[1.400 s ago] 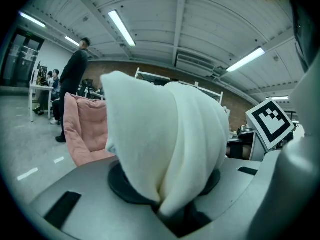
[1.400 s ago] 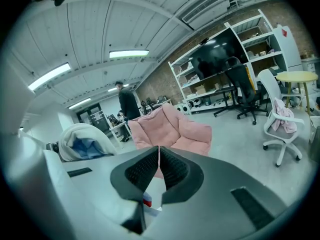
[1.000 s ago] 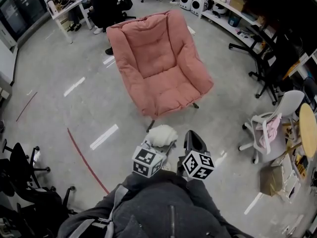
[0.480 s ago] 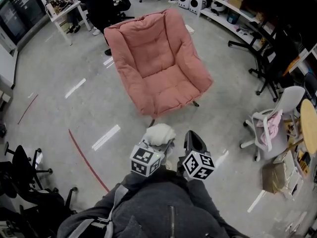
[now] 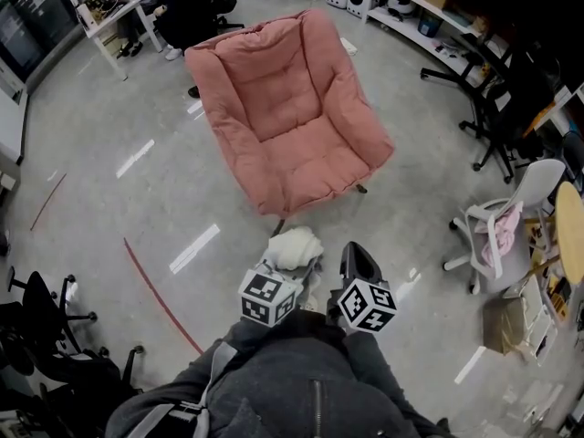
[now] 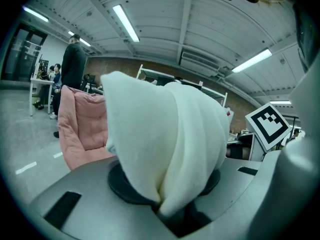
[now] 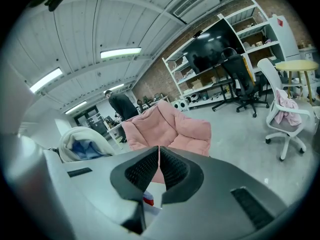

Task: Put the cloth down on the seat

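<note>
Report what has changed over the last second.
Nothing was grabbed or released. The pink chair drifts slightly up-left in the head view, probably just the camera shifting. The left tongs stay shut on the white cloth, the right tongs stay shut and empty, both short of the chair.

White plastic swivel chair (image 5: 537,188), pink garment (image 5: 500,232) draped over it: right. Round pale wooden table (image 5: 569,235): right edge. Curved red floor line (image 5: 161,296): near left. White desk (image 5: 111,13): far left.
</note>
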`<state>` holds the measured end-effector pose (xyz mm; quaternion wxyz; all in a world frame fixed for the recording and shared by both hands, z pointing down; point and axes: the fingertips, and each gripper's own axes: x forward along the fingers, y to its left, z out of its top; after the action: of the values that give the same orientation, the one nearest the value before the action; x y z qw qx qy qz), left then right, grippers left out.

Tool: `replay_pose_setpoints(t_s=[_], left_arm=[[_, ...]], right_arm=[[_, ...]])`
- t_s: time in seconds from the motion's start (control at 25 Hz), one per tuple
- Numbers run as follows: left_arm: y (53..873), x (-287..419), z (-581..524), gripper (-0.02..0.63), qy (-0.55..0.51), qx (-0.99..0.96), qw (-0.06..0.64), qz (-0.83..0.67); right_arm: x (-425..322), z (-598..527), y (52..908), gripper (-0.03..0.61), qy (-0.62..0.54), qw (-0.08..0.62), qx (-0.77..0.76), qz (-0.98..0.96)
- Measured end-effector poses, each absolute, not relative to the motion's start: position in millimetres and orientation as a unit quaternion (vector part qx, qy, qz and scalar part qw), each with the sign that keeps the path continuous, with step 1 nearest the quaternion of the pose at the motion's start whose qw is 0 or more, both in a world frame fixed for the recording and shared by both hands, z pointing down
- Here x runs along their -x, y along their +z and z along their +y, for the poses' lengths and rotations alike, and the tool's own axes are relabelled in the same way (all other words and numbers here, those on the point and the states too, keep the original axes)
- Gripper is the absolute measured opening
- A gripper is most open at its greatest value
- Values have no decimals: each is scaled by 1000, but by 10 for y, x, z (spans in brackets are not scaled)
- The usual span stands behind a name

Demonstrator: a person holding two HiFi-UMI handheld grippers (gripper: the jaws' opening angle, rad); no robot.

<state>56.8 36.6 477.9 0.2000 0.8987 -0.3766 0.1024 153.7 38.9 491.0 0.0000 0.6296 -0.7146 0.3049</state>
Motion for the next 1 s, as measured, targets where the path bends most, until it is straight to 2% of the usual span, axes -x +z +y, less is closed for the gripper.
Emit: replay_pose_setpoints(t_s=[1.0], left_arm=[[4628,-743,-2244,140,93,-907,197,-360]], right_arm=[[-1553,-2028,4911,14,319,29,-629,-709]])
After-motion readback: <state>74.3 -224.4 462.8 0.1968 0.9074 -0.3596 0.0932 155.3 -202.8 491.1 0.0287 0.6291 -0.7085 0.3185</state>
